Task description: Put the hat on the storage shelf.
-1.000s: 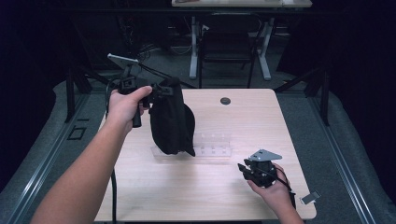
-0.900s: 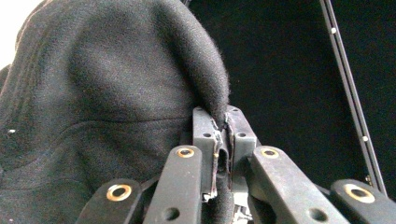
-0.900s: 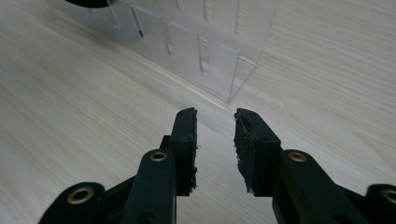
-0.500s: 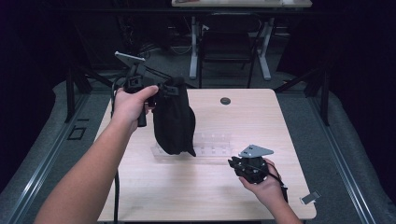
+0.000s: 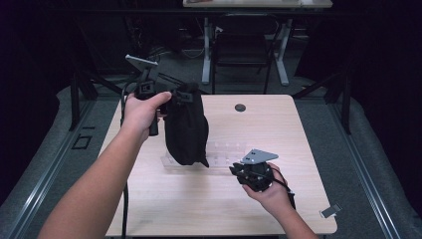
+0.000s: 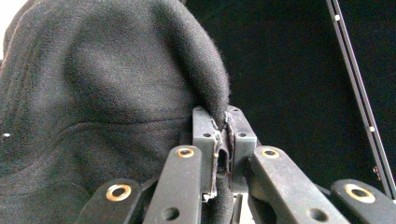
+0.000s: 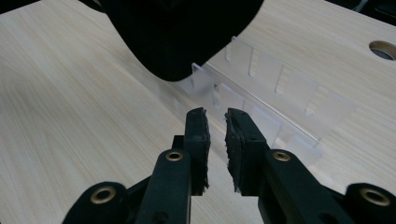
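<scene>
Pale wood-grain table [image 5: 298, 129] takes up most of the scene, with a round cable hole [image 5: 240, 107] near its far edge and loads of bare surface on the near and right sides. Dark floor all around it, and the room beyond is too dim to make out much besides some desk legs.

Next biggest is the black cloth bag [image 5: 185, 127], hanging off the left gripper [image 5: 175, 96] above the left-centre of the table. In the left gripper view the jaws are pressed together on a fold of the fabric [image 6: 205, 70], so it's got a firm pinch on it. The bag's bottom dangles down over the left end of a clear acrylic rack [image 5: 224, 154] with little divider slots; can't tell if it's actually touching the rack or just hanging in front of it. The rack is see-through enough that its edges are hard to trace.

The right gripper [image 7: 215, 135] sits low near the rack's right end, jaws apart by a narrow gap, nothing between them.

Small grey tab [image 5: 330, 211] lies at the table's near right corner, no idea what it is. No readable labels or writing anywhere.
</scene>
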Demonstrator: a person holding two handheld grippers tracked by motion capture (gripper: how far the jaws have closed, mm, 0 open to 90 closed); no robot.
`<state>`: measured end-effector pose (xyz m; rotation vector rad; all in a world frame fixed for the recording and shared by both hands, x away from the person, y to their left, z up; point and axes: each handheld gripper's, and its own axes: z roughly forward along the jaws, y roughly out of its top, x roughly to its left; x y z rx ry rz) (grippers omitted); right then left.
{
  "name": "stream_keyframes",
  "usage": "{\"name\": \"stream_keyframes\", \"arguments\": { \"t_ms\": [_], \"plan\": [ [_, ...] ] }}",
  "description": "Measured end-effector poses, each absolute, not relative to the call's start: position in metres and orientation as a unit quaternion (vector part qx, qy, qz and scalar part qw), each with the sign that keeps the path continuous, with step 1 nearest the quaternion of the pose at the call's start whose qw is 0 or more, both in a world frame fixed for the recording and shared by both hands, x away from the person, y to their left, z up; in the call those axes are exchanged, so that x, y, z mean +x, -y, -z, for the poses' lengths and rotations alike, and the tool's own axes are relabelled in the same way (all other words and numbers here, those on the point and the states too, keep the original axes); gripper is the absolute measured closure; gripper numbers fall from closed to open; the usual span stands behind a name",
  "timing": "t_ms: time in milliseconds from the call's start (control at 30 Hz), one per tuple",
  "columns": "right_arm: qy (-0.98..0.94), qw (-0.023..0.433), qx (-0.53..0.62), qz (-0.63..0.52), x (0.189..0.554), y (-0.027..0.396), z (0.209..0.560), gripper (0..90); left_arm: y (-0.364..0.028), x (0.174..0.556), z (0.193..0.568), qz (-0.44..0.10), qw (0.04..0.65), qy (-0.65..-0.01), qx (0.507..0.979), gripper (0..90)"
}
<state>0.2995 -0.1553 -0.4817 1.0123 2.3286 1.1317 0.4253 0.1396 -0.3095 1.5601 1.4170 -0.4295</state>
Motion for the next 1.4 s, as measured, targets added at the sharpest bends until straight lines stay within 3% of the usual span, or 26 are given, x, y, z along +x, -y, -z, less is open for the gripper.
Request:
{"name": "stream_keyframes", "arguments": {
  "t_ms": [1400],
  "plan": [
    [-0.85, 0.172, 0.291, -0.404, 0.308, 0.089, 0.463, 82.6, -0.122, 0.426, 0.311, 0.176, 0.474, -0.572, 0.646, 85.1]
  ]
}}
